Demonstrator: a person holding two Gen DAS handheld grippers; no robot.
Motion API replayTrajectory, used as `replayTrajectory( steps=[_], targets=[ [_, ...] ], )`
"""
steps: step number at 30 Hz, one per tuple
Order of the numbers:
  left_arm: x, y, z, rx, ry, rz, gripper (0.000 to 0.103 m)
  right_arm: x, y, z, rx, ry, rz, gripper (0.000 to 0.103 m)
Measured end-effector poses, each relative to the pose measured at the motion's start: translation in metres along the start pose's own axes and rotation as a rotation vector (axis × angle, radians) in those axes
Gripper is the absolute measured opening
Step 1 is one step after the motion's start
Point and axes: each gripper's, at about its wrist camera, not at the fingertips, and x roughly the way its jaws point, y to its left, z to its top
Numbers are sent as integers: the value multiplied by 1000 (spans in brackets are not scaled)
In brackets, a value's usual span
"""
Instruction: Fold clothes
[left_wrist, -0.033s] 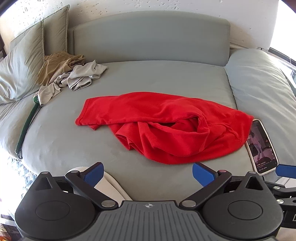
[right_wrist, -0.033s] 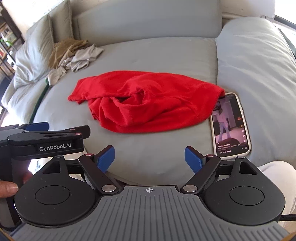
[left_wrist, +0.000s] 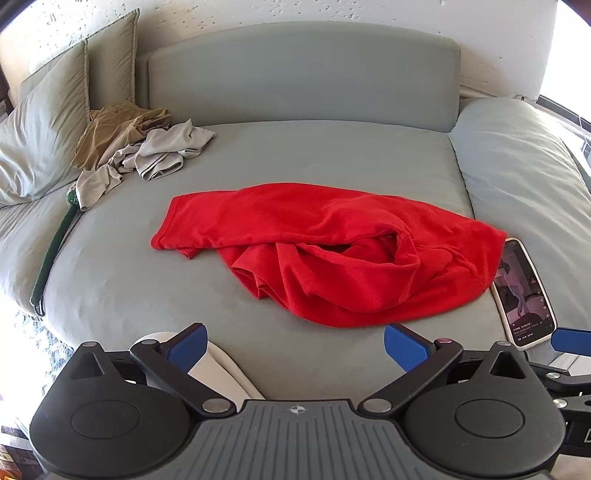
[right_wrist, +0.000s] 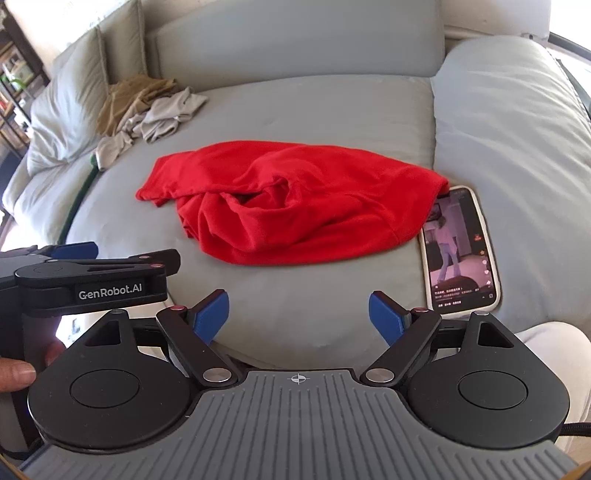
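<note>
The red shirt (left_wrist: 332, 258) lies crumpled in the middle of the sofa seat (left_wrist: 314, 155), ahead of both claws and touched by neither. Its long axis runs left to right across your view, a flat sleeve end pointing left and the bunched, rolled-over bulk toward the right, where its edge just reaches the phone (left_wrist: 524, 291).

Your left claw (left_wrist: 295, 343) hovers low at the near edge of the seat, fingers spread wide and empty, pointing straight at the garment's near hem. Your right claw (right_wrist: 297, 317) is released too, holding nothing, level and aimed the same way; from its camera the shirt (right_wrist: 295, 206) sits dead ahead with the phone (right_wrist: 460, 251) just to its right. In that view the left claw's body appears beside it at the left, so the two tools are close together at the seat's front.

Both are about equally near the near hem. The left sleeve end looks likeliest for your left claw, the heaped right side for your right, so you probably need to spread the shirt flat before any fold. Mind the phone when you reach for the right edge; the cloth could drag it.

A pile of beige clothes (left_wrist: 140, 155) waits at the back left, well apart from the shirt.
</note>
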Motion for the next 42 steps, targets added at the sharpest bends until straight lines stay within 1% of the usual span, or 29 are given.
replayTrajectory(
  steps=[7,19,42],
  targets=[
    [-1,8,5,-25,7,-10,102,0,8,1,-17,-6,-17,85],
    [-3,16,9,-51,10,-15,102,-6,14,4,-30,-49,4,86],
    [-4,17,10,-60,6,-13,102,-7,15,3,-35,-48,-5,88]
  ],
)
